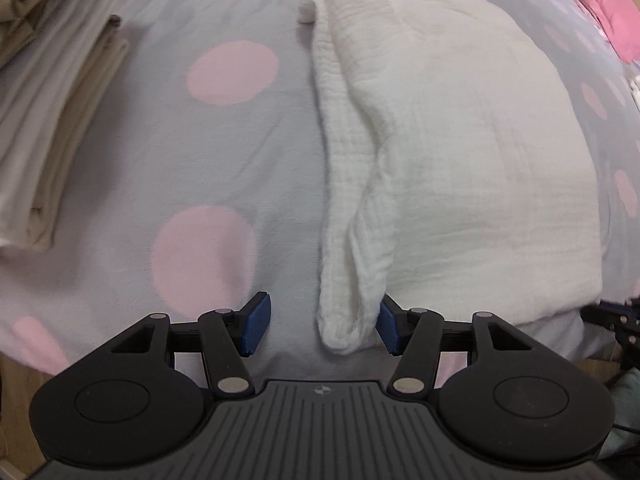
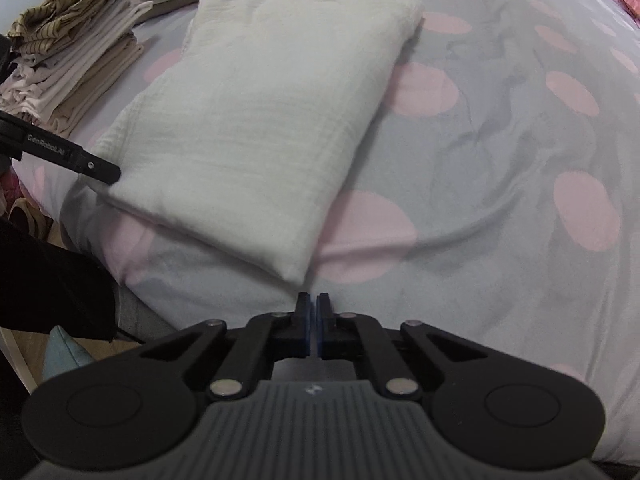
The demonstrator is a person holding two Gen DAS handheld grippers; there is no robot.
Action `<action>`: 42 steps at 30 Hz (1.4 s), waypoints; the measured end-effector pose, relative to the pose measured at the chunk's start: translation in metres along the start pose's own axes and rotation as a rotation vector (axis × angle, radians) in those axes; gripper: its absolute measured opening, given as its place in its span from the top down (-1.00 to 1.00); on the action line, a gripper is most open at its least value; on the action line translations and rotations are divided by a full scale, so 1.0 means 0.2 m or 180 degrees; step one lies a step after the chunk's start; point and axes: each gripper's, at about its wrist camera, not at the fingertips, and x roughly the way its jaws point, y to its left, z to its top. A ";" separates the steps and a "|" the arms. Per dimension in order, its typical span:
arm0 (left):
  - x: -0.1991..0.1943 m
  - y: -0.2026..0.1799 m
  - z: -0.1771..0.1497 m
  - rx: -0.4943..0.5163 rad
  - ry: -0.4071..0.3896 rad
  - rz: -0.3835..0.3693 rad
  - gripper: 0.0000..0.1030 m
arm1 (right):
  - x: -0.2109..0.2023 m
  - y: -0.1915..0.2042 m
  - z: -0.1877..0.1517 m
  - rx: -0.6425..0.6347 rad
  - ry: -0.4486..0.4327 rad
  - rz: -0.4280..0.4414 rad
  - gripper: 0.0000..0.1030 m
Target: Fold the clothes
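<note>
A white crinkled garment (image 1: 460,152) lies folded into a rectangle on the grey bedsheet with pink dots (image 1: 224,128). Its left edge forms a loose rolled fold (image 1: 344,240) that reaches down between my left gripper's fingers. My left gripper (image 1: 322,330) is open, its blue pads on either side of the fold's near end. In the right wrist view the same folded garment (image 2: 260,120) lies ahead and to the left. My right gripper (image 2: 313,320) is shut and empty, just short of the garment's near corner. The left gripper's finger (image 2: 80,162) touches the garment's left corner.
A stack of folded beige and white clothes (image 1: 44,112) lies at the left; it also shows in the right wrist view (image 2: 72,60), with a striped brown garment (image 2: 72,0) on top. A small white object (image 1: 307,11) lies beyond the garment. A pink pillow (image 1: 608,8) lies far right. The bed edge (image 2: 132,292) is near left.
</note>
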 end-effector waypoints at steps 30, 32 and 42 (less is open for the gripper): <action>0.24 0.11 0.58 -0.0539 -0.0740 -0.0713 -0.26 | 0.16 -0.40 0.69 0.1422 -0.0577 0.0450 -0.32; 0.26 0.11 0.61 -0.0543 -0.0800 -0.0782 -0.34 | 0.21 -0.42 0.74 0.1420 -0.0578 0.0486 -0.31; 0.36 0.05 0.80 -0.0370 -0.0839 -0.1194 0.19 | 0.41 -0.46 0.95 0.1346 -0.0556 0.0596 -0.32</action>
